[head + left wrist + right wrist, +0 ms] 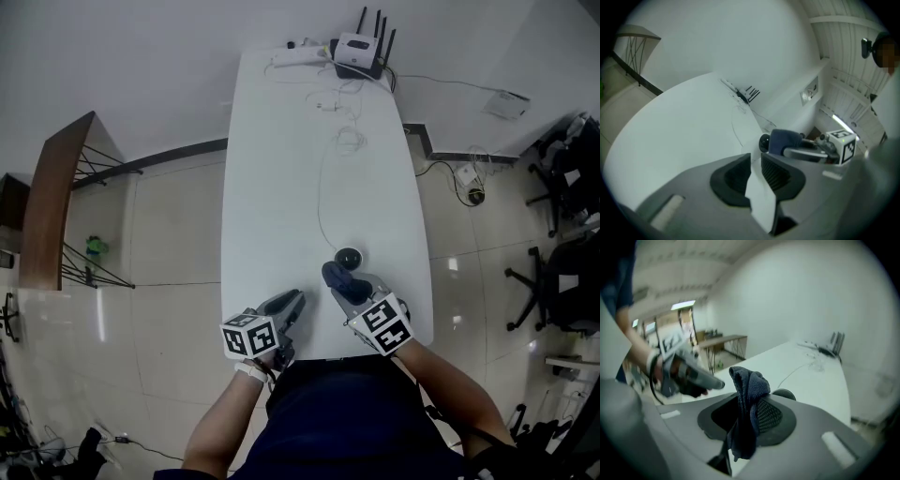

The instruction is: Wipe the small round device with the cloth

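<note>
A long white desk (281,169) stood end-on to a plain white wall, on a glossy tiled floor (169,281). At the desk's far end sat a router (357,52) with upright antennas, and a white power strip (298,56) lay just left of it. A thin cable (322,187) ran from there down the middle of the desk to the device (350,256), a small, round, black thing. It rested on the desk's near half, a little right of centre.

Off the desk's left side was a brown wooden shelf (52,197) on thin dark legs. Off its right side stood dark office chairs (553,281).

The person stood at the desk's near edge with both forearms reaching over it. The right gripper (345,286) was over the desk's near right part and pointed at the device. Its fingers were clamped on a dark blue cloth (337,275), which bunched up above the tips and hung below them. The bunched end lay right against the near side of the device; whether it touched it could not be told.

The left gripper (294,302) hung over the desk's near edge, left of centre and apart from the device. Its fingers were drawn almost together, with only a thin slit between them. Nothing was in that slit, and bare desk showed through it.
</note>
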Action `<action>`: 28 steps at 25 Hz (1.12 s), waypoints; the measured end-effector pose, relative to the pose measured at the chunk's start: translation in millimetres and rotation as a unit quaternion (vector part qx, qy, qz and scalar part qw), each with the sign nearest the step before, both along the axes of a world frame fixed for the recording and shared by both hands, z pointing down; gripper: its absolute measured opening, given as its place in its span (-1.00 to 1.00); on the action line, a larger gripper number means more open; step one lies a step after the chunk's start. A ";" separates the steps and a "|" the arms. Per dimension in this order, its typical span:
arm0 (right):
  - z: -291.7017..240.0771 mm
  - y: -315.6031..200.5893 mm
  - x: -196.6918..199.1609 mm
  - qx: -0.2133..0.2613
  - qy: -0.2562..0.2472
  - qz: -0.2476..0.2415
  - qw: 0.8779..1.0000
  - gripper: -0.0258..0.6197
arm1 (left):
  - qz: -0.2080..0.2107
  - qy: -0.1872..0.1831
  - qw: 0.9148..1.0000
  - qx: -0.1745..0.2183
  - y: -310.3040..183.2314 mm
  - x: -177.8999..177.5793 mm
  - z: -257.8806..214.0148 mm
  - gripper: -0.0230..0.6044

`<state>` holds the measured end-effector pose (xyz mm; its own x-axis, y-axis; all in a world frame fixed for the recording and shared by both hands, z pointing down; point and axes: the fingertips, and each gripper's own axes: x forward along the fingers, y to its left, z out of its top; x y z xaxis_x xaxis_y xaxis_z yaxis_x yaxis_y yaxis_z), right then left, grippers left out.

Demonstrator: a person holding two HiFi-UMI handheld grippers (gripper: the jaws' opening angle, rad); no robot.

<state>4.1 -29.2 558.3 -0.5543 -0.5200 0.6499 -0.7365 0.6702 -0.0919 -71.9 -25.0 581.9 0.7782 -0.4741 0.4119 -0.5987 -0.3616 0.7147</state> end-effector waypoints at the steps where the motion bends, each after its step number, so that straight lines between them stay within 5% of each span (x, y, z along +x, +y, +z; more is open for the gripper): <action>1: -5.8 -8.0 8.1 -0.024 -0.070 0.044 0.996 -0.62 | 0.000 0.000 1.000 0.000 -0.7 2.7 -1.1 -0.71; 5: -18.4 -38.8 56.7 -0.074 -0.208 0.168 0.961 -0.62 | 0.003 -0.003 1.000 0.001 2.3 15.2 -5.2 -0.71; 13: -8.0 -39.0 154.9 -0.103 -0.271 0.300 0.909 -0.62 | 0.001 -0.015 1.000 -0.005 8.4 17.4 -1.8 -0.71; 18: 18.7 -18.2 138.7 -0.145 -0.267 0.283 0.910 -0.61 | 0.018 -0.005 1.000 -0.007 13.0 19.9 1.2 -0.71; 24: 44.1 19.8 70.5 -0.233 -0.287 0.188 0.910 -0.61 | 0.030 -0.022 0.999 -0.019 29.5 21.5 20.3 -0.71; 28: 63.5 56.0 49.1 -0.302 -0.307 0.135 0.892 -0.61 | 0.045 -0.025 0.998 -0.032 48.3 35.9 31.0 -0.71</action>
<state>53.1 26.8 621.7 -0.8097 -0.3468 0.4734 -0.5499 0.1669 -0.8184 -36.0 23.3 613.0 0.7945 -0.3738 0.4785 -0.6008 -0.3700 0.7086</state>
